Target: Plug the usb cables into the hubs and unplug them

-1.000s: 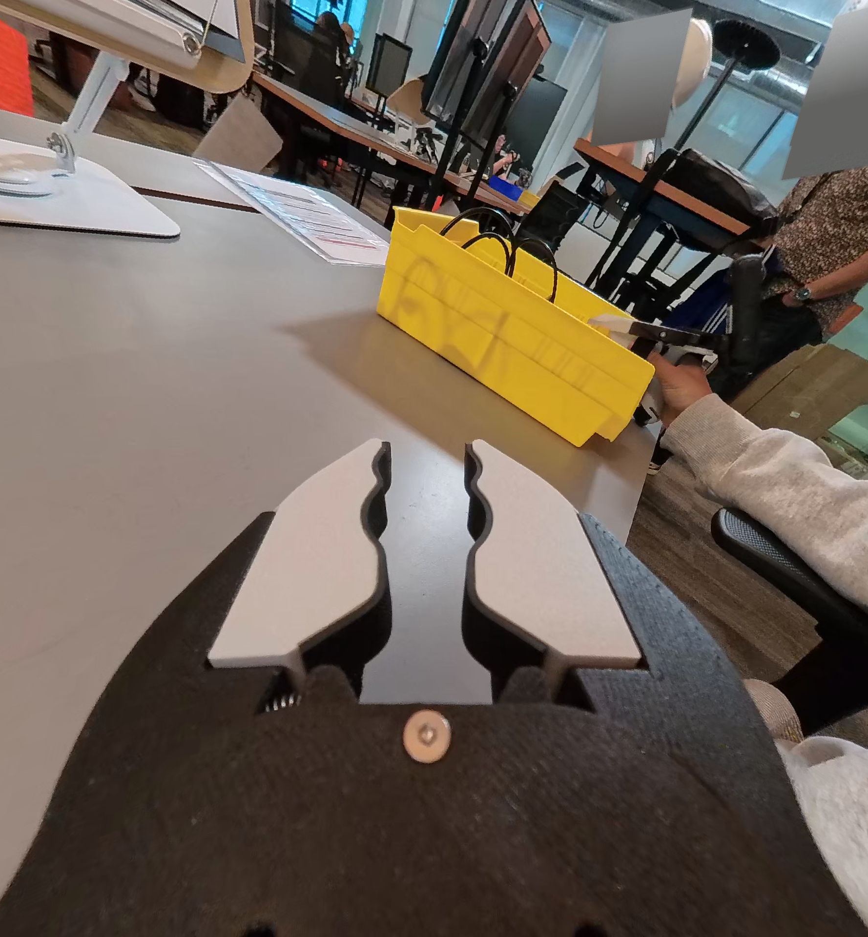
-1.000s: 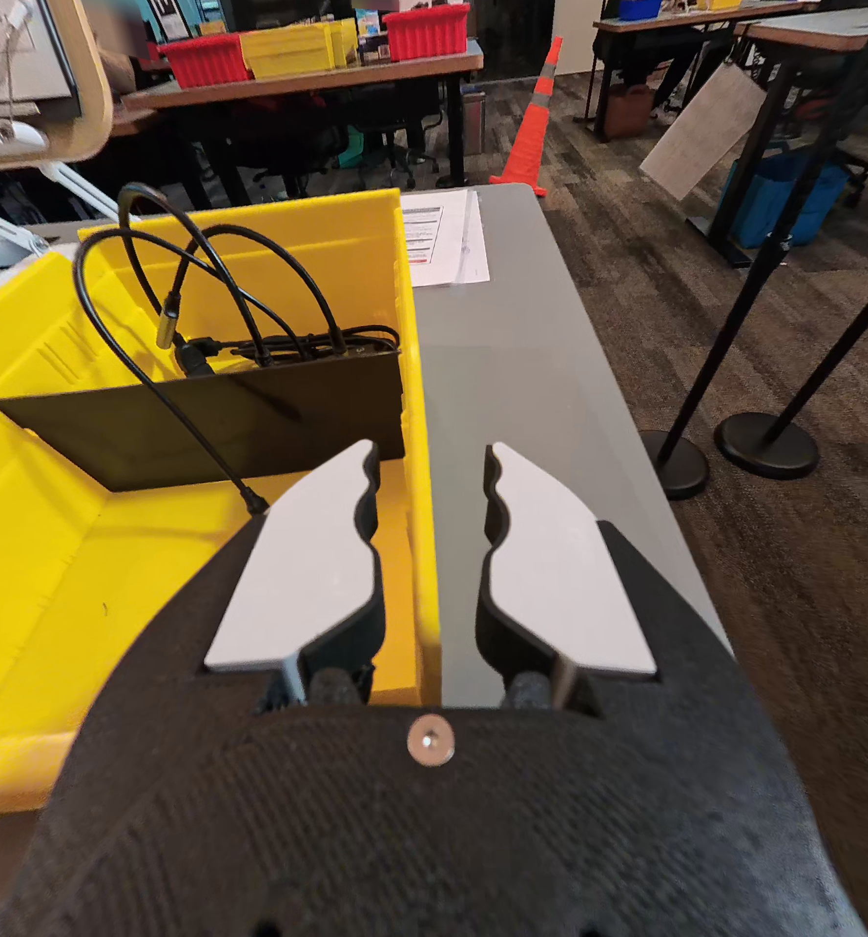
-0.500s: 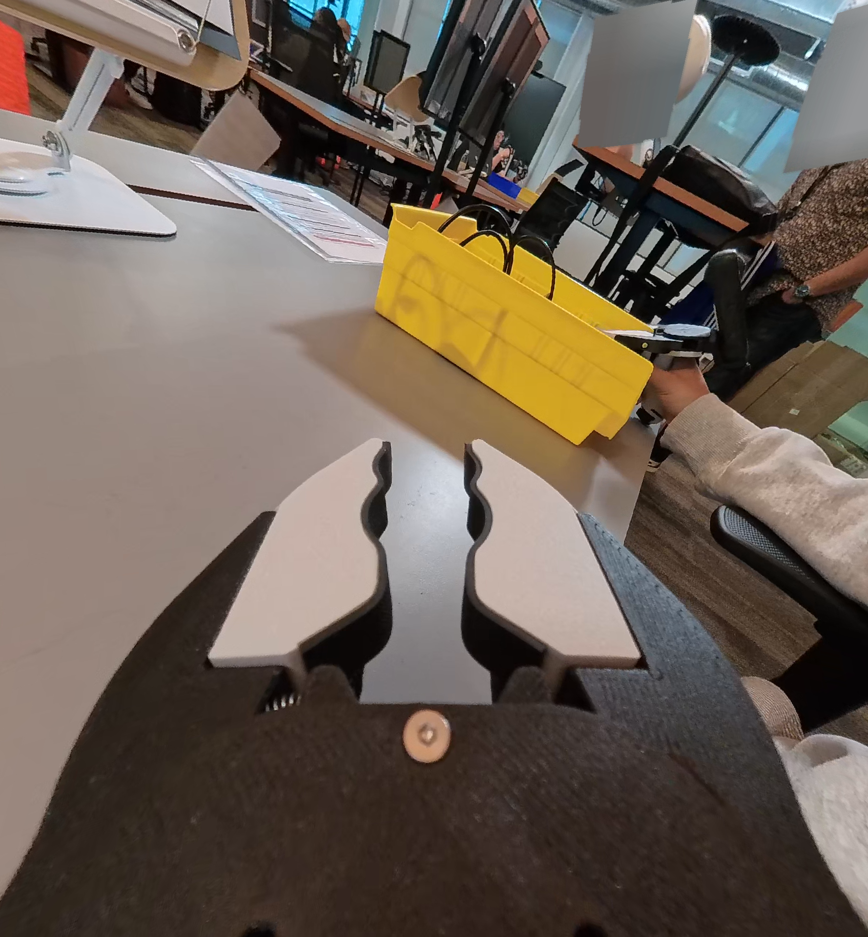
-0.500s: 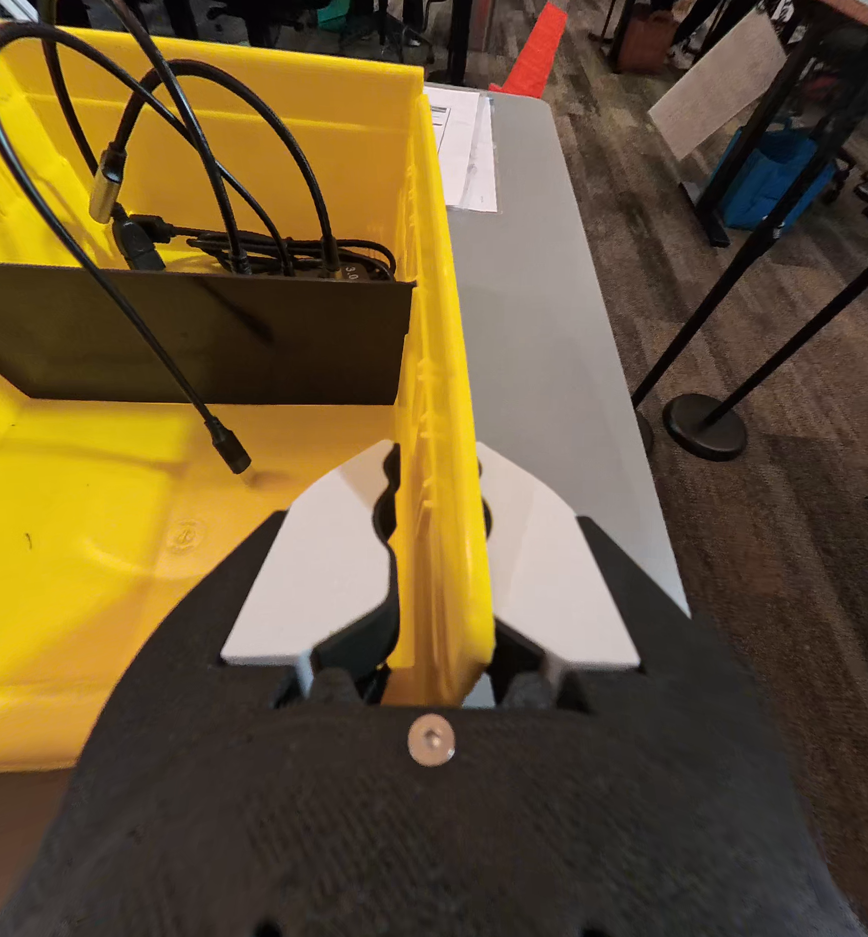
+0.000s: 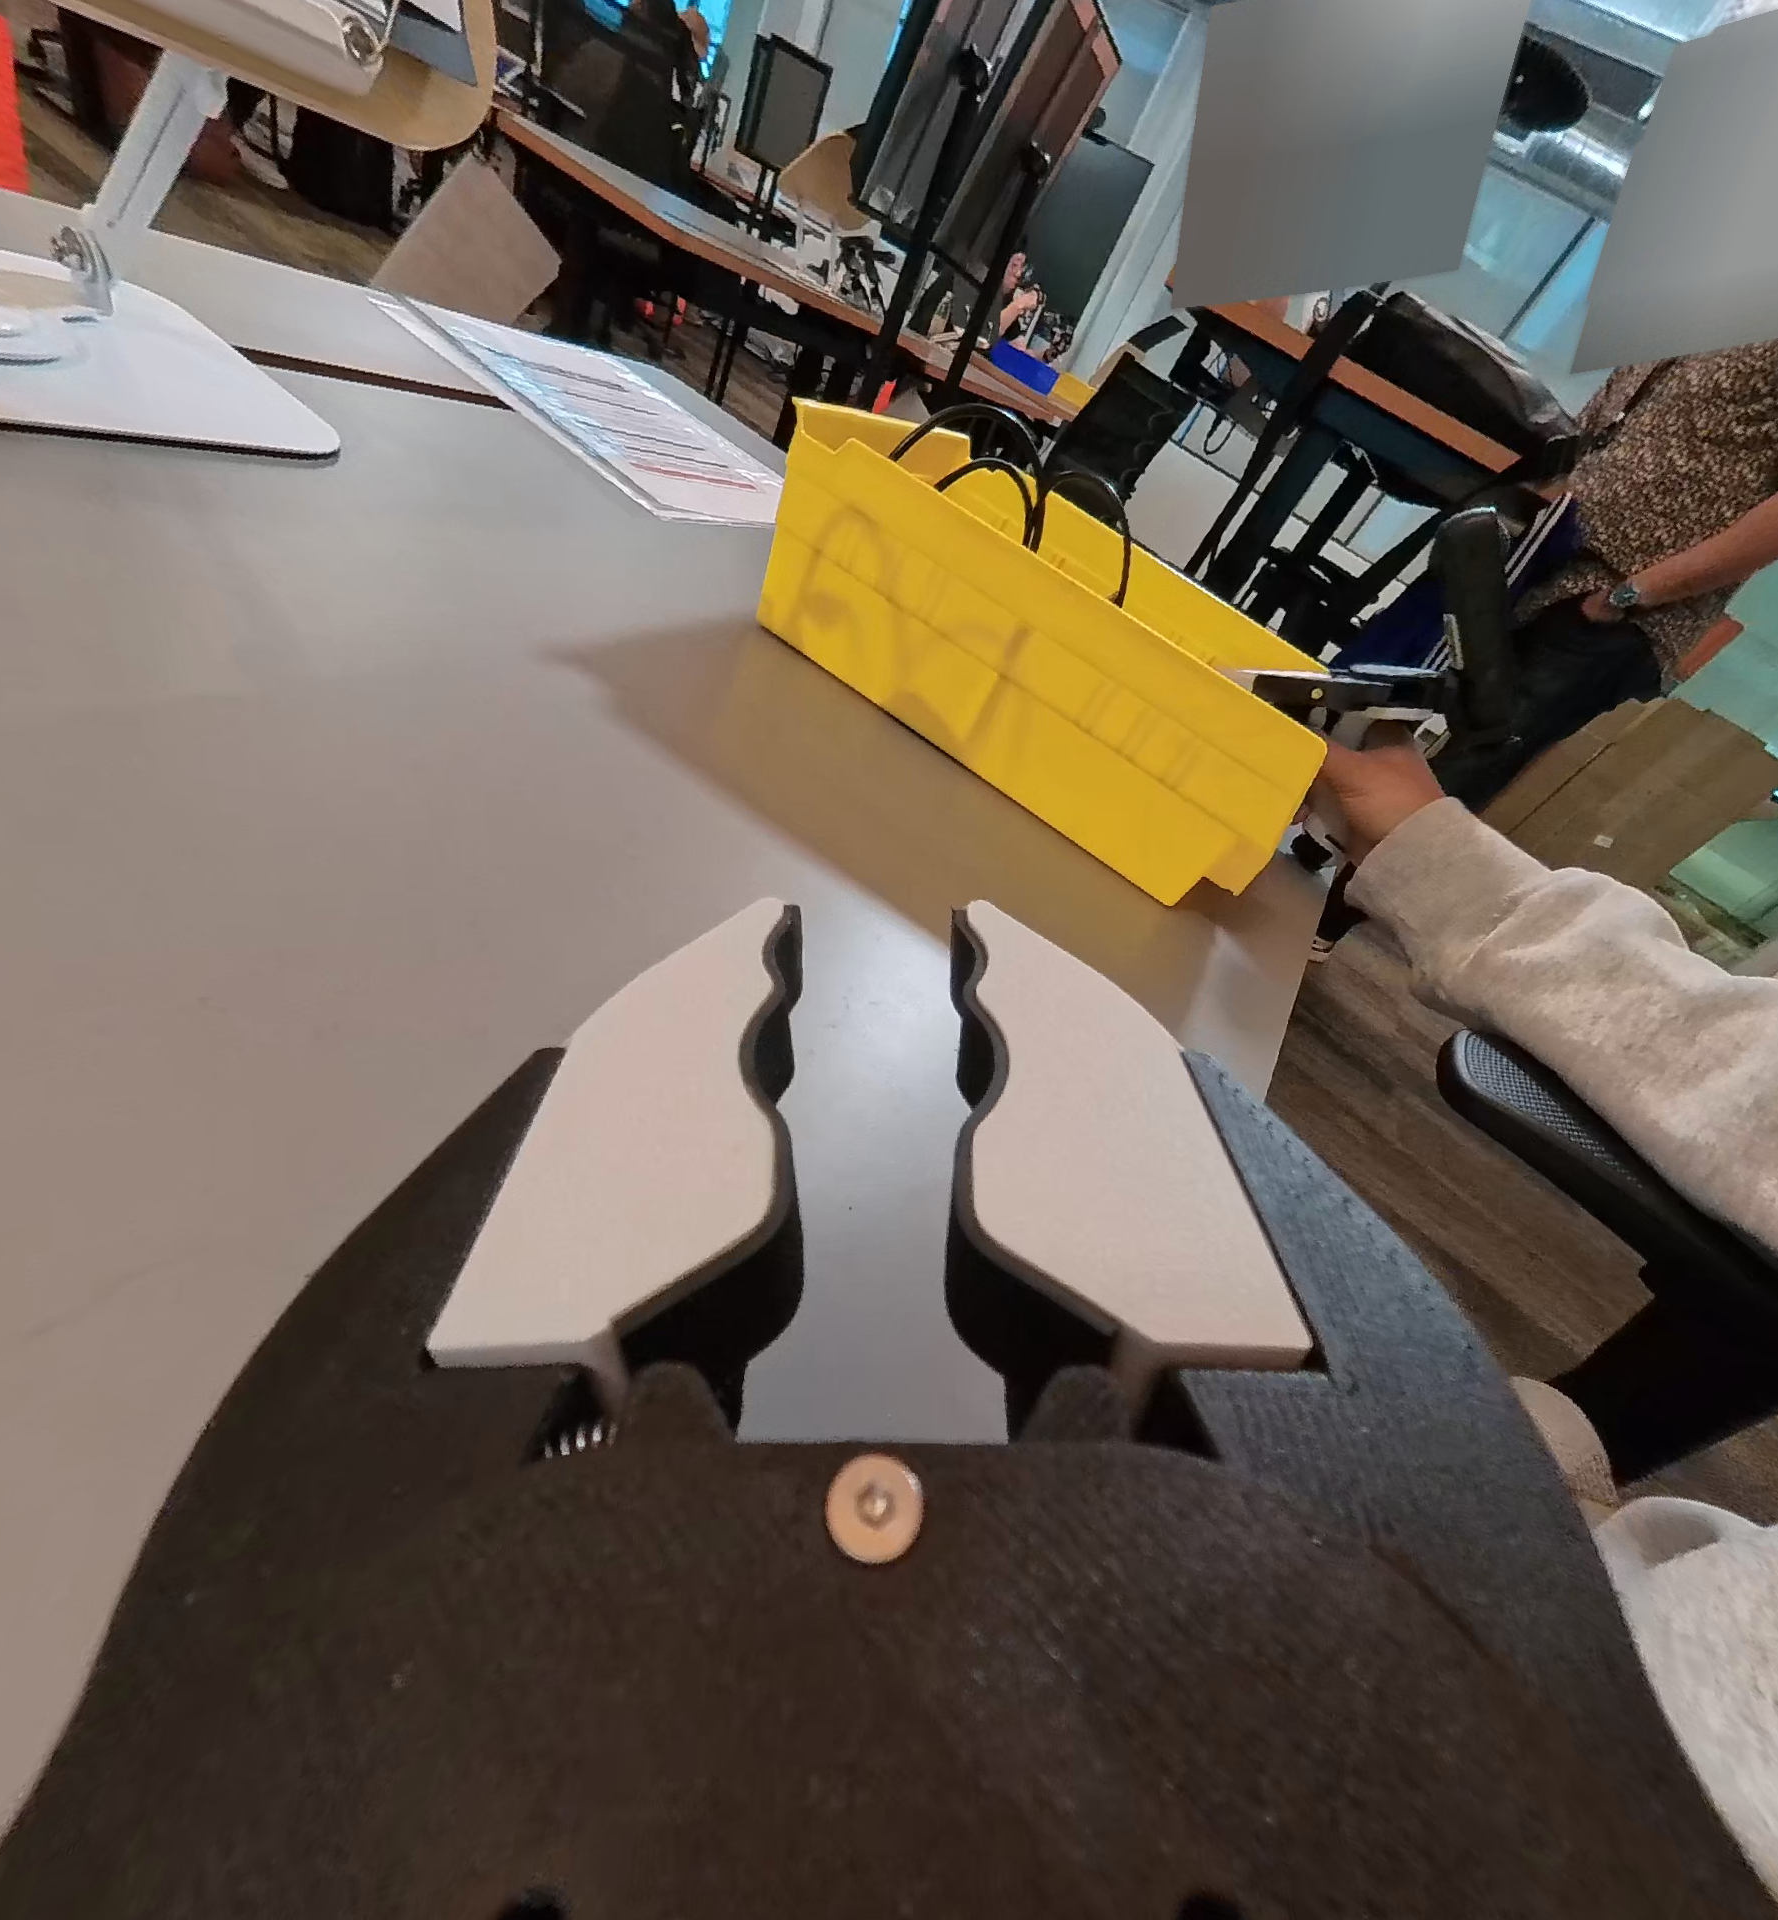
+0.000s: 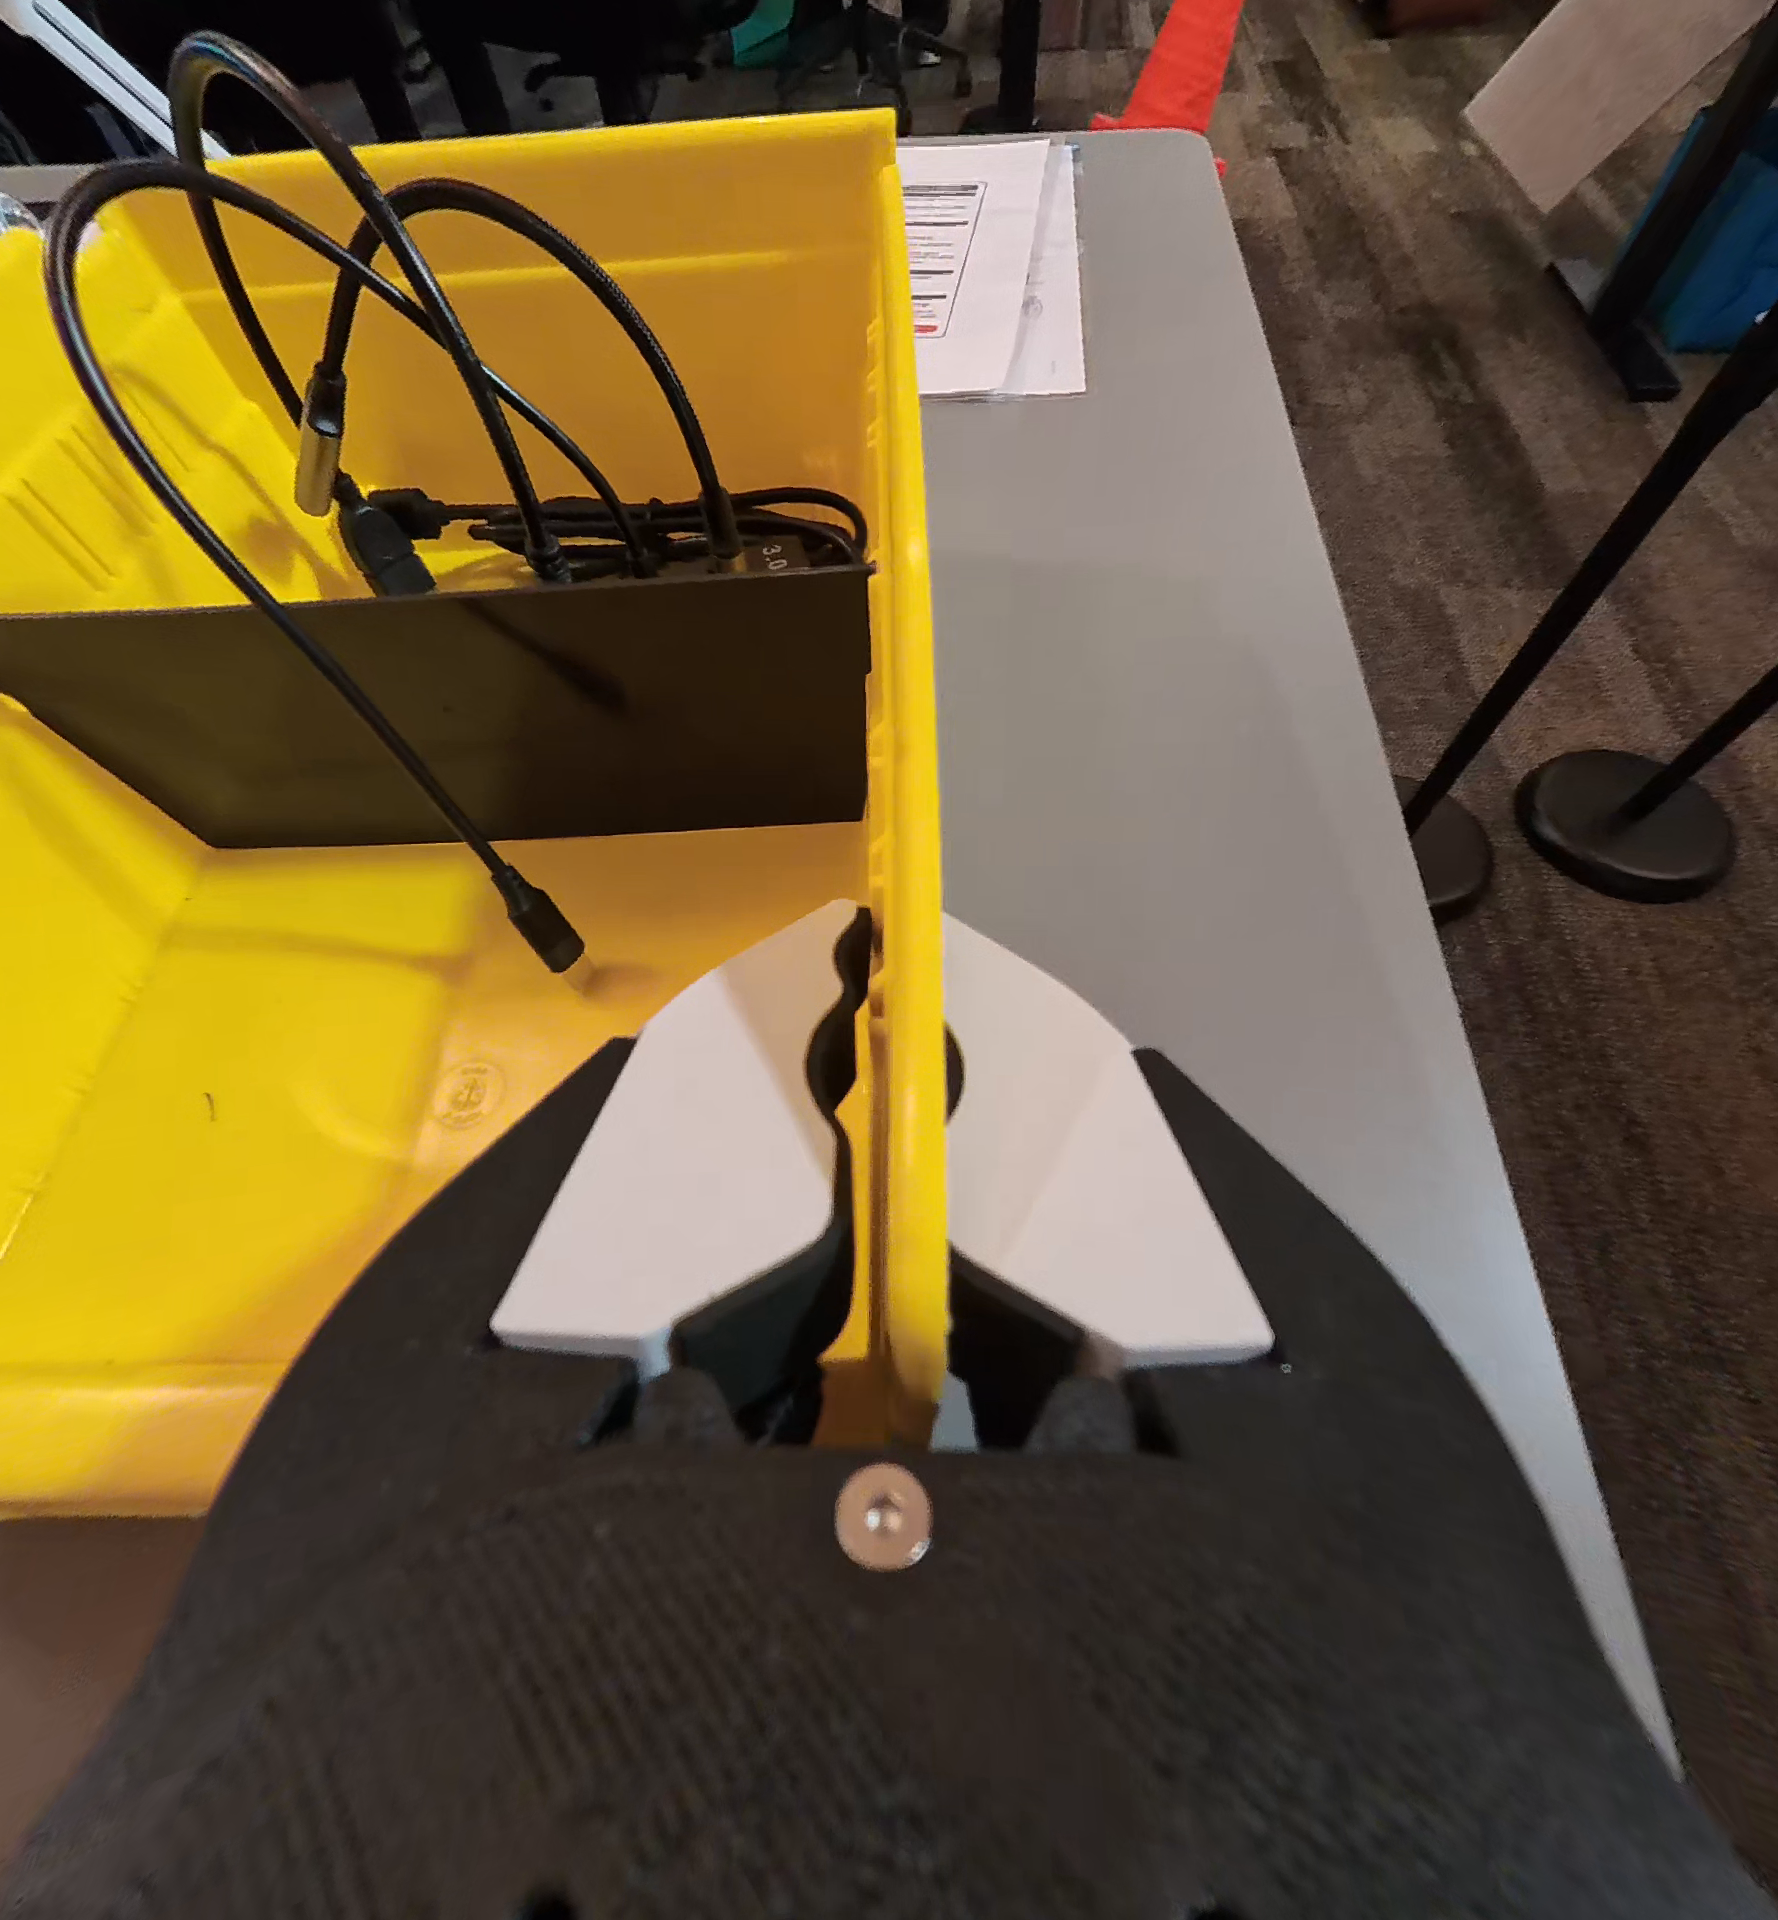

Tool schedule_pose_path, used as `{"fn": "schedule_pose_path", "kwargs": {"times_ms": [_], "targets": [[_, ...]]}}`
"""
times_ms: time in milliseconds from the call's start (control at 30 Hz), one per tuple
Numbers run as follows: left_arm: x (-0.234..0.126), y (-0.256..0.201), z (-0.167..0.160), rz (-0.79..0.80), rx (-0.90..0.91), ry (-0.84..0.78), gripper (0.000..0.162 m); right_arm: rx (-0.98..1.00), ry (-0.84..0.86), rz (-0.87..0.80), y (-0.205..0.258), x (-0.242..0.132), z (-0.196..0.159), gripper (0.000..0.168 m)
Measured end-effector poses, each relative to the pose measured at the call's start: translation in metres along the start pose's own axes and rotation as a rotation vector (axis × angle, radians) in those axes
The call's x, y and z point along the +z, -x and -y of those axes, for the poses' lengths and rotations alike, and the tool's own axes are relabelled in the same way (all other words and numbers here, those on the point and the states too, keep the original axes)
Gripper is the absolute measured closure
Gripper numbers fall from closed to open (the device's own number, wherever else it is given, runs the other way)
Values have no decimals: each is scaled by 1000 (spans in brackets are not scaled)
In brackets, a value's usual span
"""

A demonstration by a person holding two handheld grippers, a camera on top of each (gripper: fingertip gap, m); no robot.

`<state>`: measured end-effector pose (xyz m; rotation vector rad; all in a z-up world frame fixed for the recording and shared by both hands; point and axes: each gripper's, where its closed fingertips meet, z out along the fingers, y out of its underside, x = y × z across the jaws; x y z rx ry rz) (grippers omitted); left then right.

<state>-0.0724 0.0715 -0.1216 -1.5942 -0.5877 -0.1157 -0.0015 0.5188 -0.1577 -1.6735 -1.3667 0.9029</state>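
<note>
Right gripper [image 6: 900,935] clamped on the side wall of the yellow bin [image 6: 900,644], one finger inside the bin and one outside. Behind the black divider [image 6: 428,707], the hub [image 6: 760,561] lies in the far compartment with several black cables [image 6: 511,343] looping up from it; one loose plug [image 6: 547,930] hangs over the near compartment. Left gripper [image 5: 874,925] released, its fingers apart and holding nothing, low over the grey table [image 5: 293,748], well apart from the bin [image 5: 1020,675].

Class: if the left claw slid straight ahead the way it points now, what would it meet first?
Probably nothing: the left claw points across bare table towards its edge; the yellow bin sits right of that line.
</note>
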Motion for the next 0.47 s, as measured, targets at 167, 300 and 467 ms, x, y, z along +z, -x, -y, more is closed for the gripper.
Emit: {"fn": "schedule_pose_path", "kwargs": {"times_ms": [167,300,467], "targets": [[0,0,0,-2,-5,-1,134,11,-1,-4,1,-1,-1,163],[0,-1,0,-4,-3,-1,134,20,-1,-5,1,-1,-1,163],[0,0,-1,-5,-12,2,134,23,-2,-2,1,-1,-1,163]]}}
